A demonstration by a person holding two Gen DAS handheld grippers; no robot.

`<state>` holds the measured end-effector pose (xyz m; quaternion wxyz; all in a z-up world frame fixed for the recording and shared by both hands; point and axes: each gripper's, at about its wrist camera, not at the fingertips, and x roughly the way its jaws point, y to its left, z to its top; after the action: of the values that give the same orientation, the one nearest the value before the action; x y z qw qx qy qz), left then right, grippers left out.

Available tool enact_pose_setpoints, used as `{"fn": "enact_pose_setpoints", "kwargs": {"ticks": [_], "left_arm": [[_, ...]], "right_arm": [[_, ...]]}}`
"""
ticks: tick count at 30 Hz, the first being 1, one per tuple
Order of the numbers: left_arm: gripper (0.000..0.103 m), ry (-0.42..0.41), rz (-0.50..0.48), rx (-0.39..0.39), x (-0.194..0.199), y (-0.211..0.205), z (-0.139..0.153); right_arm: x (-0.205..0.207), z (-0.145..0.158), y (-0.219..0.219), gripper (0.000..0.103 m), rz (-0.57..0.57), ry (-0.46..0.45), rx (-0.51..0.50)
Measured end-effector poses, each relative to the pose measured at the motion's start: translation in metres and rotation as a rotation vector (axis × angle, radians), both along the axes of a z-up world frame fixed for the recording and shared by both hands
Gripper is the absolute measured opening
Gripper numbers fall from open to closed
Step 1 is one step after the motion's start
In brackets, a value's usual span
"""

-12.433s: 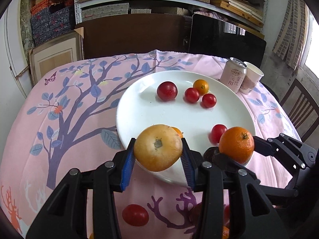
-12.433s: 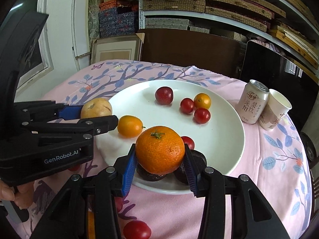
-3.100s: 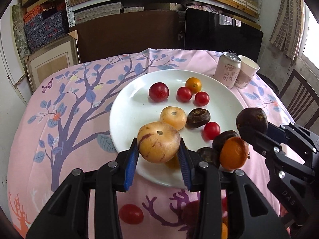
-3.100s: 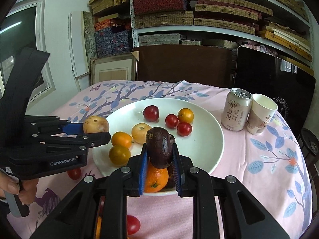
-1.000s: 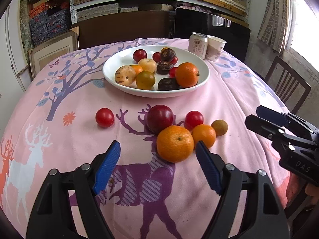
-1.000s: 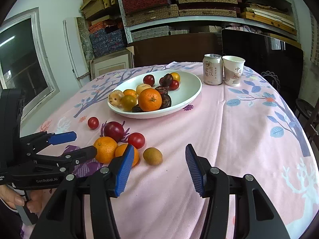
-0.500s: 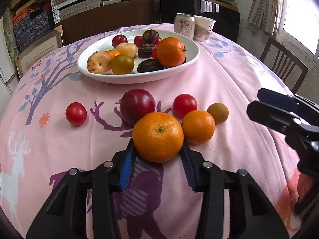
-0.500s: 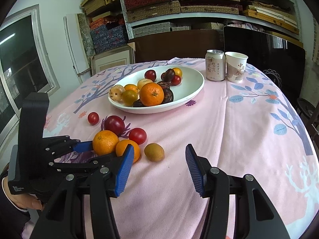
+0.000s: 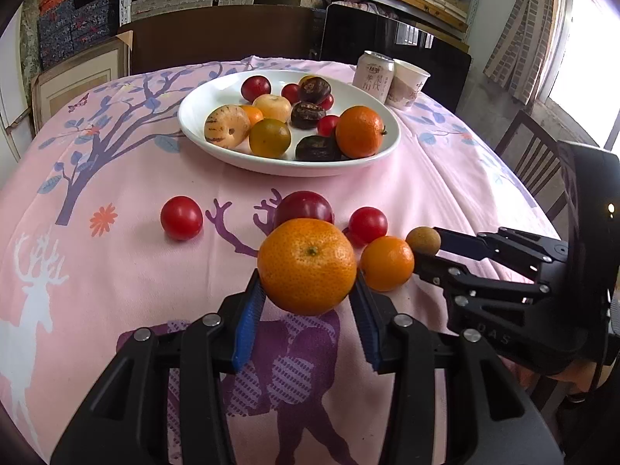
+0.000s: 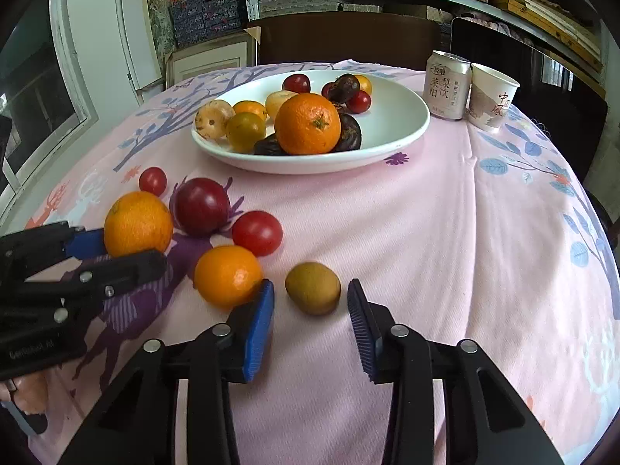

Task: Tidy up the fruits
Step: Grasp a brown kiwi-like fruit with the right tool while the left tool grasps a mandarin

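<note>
Pink table (image 9: 116, 271) | my left gripper (image 9: 306, 310) pinches mandarin (image 9: 307, 266) | right gripper (image 10: 310, 312), fingers spread around kiwi (image 10: 313, 288) | I'd centre, close gently, lift toward plate (image 9: 217, 147).

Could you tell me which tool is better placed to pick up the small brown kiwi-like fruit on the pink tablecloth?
Right. The right tool is open with the small brown fruit just ahead between its blue pads, while the left tool is already shut on the large orange mandarin.
</note>
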<state>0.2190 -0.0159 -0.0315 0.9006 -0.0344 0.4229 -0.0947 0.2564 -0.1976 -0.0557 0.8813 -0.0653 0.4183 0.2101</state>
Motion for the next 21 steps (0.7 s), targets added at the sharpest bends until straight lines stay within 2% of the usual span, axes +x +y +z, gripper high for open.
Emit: {"fn": "enact_pose_setpoints", "kwargs": {"ticks": [3,6,9,12,17,21], "left_arm": [[0.043,-0.008,0.007,0.000,-0.001,0.001,0.001],[0.043,-0.011,0.013,0.000,-0.001,0.001,0.000],[0.043,-0.005,0.033,0.000,0.001,0.003,0.003],[0.043,-0.018,0.034,-0.030,0.000,0.005,0.016],[0.043,-0.078,0.010,0.062,0.006,0.001,0.047],[0.043,-0.132,0.025,0.110,0.030,0.002,0.076]], "right_arm": [[0.000,0.000,0.005,0.028,-0.013,-0.008,-0.023],[-0.005,0.005,-0.002,0.028,-0.028,-0.016,0.012],[-0.013,0.024,-0.020,0.028,-0.061,-0.061,0.069],[-0.022,0.054,-0.036,0.028,-0.067,-0.147,0.118],[-0.018,0.098,-0.041,0.028,-0.059,-0.274,0.168],[0.006,0.109,-0.025,0.028,-0.033,-0.306,0.174]]}}
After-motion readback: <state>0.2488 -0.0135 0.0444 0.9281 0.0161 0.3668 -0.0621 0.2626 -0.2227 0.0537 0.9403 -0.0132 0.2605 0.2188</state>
